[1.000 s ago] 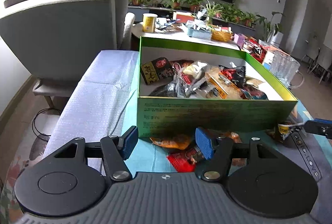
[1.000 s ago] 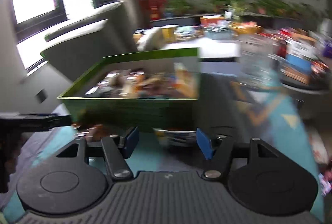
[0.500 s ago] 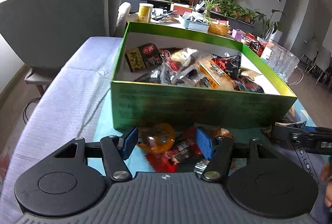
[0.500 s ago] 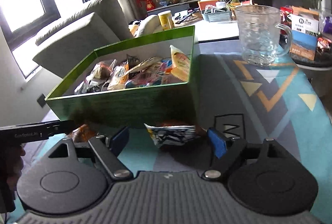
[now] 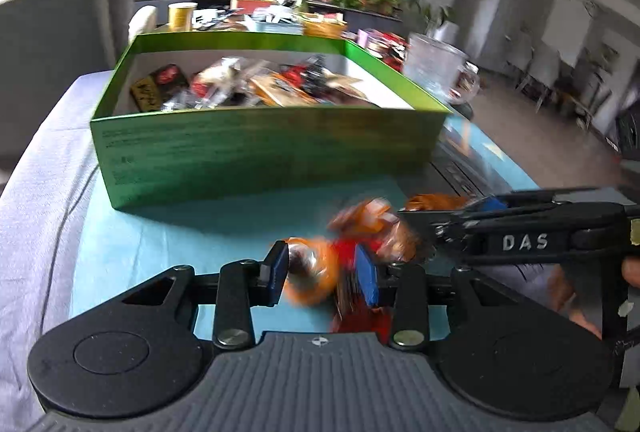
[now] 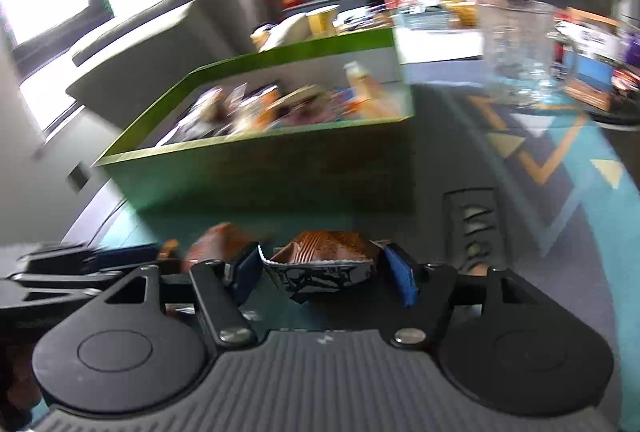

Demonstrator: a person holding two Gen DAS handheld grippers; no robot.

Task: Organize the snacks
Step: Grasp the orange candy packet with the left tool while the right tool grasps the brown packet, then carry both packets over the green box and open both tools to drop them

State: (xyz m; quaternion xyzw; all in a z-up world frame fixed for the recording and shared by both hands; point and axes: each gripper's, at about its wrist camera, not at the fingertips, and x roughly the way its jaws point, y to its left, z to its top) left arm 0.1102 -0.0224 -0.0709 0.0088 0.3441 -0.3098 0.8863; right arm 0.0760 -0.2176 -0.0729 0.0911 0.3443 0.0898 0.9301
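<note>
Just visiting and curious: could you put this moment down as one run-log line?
left gripper: jaws just closed on orange snack packet | right gripper: jaws astride brown snack packet | green box: behind, part-filled

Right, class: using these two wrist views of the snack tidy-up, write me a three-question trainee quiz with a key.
1. True or false: the green box already holds snacks.
2. What sits between the left gripper pads? A) orange snack packet B) glass mug C) yellow cup
3. Fill in: the brown ridged snack lies between the pads of the ____ gripper.

Key: 1 true. 2 A; the jaws have just been closing on it. 3 right; whether its pads press the snack is unclear.
</note>
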